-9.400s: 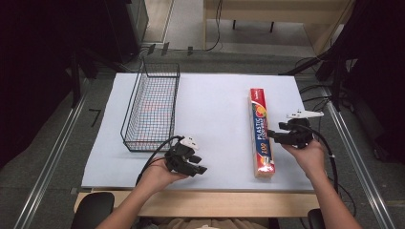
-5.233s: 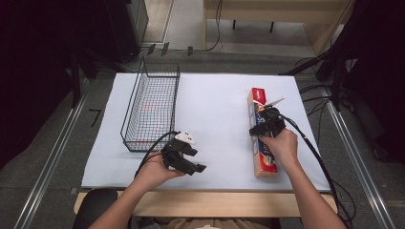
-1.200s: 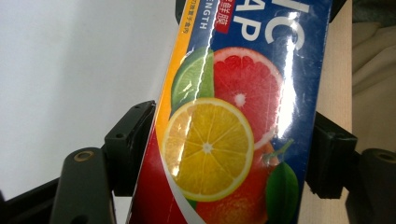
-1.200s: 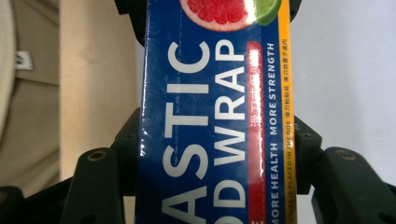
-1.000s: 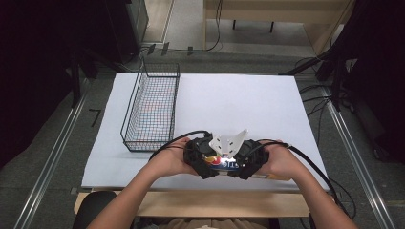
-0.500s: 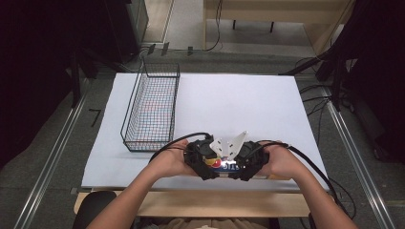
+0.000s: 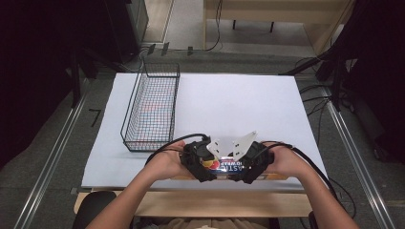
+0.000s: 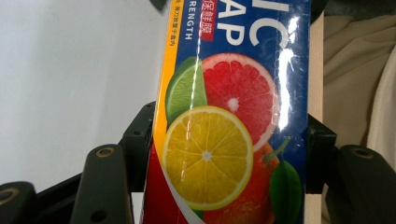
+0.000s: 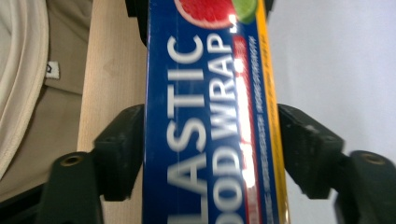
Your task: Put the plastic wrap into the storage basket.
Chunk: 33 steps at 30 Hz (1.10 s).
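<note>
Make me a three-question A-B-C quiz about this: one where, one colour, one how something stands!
1. Where is the black wire basket on the white table? A right side B left side C middle
2. What colour are the big letters on the blue plastic wrap box? A green B black C white
3. How does the basket stand? A upright B upside down C on its side
Answers: 1 B, it sits by the left edge; 2 C, WRAP reads white; 3 A, its open top faces up.

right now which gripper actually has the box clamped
The left gripper: its jaws have just closed flush against the plastic wrap box. The right gripper has just opened, leaving a gap on one side.
</note>
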### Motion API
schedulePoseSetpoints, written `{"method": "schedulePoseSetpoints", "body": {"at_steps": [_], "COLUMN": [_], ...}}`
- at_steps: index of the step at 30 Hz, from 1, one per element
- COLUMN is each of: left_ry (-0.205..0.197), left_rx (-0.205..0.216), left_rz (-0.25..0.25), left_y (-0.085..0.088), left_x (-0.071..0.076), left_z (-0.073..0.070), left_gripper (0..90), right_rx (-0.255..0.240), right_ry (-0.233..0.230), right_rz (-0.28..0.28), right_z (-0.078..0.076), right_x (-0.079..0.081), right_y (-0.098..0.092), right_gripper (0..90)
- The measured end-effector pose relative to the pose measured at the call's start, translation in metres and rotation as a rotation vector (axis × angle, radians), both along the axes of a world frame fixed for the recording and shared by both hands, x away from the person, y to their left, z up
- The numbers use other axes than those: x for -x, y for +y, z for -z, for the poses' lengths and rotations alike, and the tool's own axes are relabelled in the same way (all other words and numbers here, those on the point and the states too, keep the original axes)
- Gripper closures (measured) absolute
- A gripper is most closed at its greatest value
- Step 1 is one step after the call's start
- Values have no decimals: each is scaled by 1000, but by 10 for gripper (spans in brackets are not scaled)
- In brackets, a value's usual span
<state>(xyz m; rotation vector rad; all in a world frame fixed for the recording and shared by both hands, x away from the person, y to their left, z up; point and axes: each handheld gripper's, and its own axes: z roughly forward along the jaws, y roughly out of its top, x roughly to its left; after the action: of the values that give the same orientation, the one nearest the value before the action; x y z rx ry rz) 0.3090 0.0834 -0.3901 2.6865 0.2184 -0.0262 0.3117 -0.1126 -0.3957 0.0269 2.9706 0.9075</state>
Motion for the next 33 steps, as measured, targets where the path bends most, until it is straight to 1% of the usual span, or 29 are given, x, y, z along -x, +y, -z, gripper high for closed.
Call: {"method": "schedulePoseSetpoints", "body": {"at_steps": [1,2,3,4,8,10,12,13,14,15,17,18,20,21,23,25,26,28,31,33], "left_ry": [5,6,-4,4,5,19,22,14,20,17,25,22,29,24,30,27,24,24,17,15], "left_rx": [11,4,10,10,14,16,15,11,12,11,12,13,5,1,-2,1,2,10,7,6], "left_rz": [-9,-10,-21,-24,-44,-55,-63,-62,-68,-70,-84,-89,-100,-107,-127,-145,-148,-171,-192,-202], "left_y": [1,3,4,6,10,12,14,15,16,17,18,19,21,21,22,25,26,29,32,33], "left_x": [0,-1,0,-1,-4,-5,-5,-6,-6,-6,-6,-6,-7,-7,-8,-9,-10,-10,-10,-11], "left_z": [0,-1,-1,-2,-3,-4,-4,-5,-5,-6,-7,-7,-9,-9,-10,-11,-13,-16,-21,-23], "left_gripper": [392,392,392,392,391,391,390,390,390,390,390,390,389,389,389,389,389,390,390,390], "right_rx": [-11,-19,-32,-40,-82,-107,-119,-121,-120,-124,-133,-135,-136,-141,-142,-163,-180,-194,-217,-228], "right_ry": [0,-8,-8,2,15,1,-15,-21,-27,-31,-23,-29,-25,-32,-40,-44,-51,-67,-92,-88], "right_rz": [1,7,9,9,36,53,76,90,101,109,123,136,158,164,188,194,187,187,219,247], "right_z": [-1,-2,-3,-4,-9,-12,-14,-15,-15,-16,-16,-16,-17,-17,-19,-21,-22,-22,-22,-22], "right_x": [-1,-2,-2,-3,-6,-6,-7,-8,-9,-10,-13,-15,-18,-18,-19,-20,-20,-21,-23,-25], "right_y": [-3,-6,-9,-12,-25,-31,-35,-38,-40,-43,-49,-52,-58,-61,-67,-74,-79,-87,-97,-104], "right_gripper": [280,276,271,265,226,226,226,225,221,213,204,205,201,200,205,205,205,205,204,203]}}
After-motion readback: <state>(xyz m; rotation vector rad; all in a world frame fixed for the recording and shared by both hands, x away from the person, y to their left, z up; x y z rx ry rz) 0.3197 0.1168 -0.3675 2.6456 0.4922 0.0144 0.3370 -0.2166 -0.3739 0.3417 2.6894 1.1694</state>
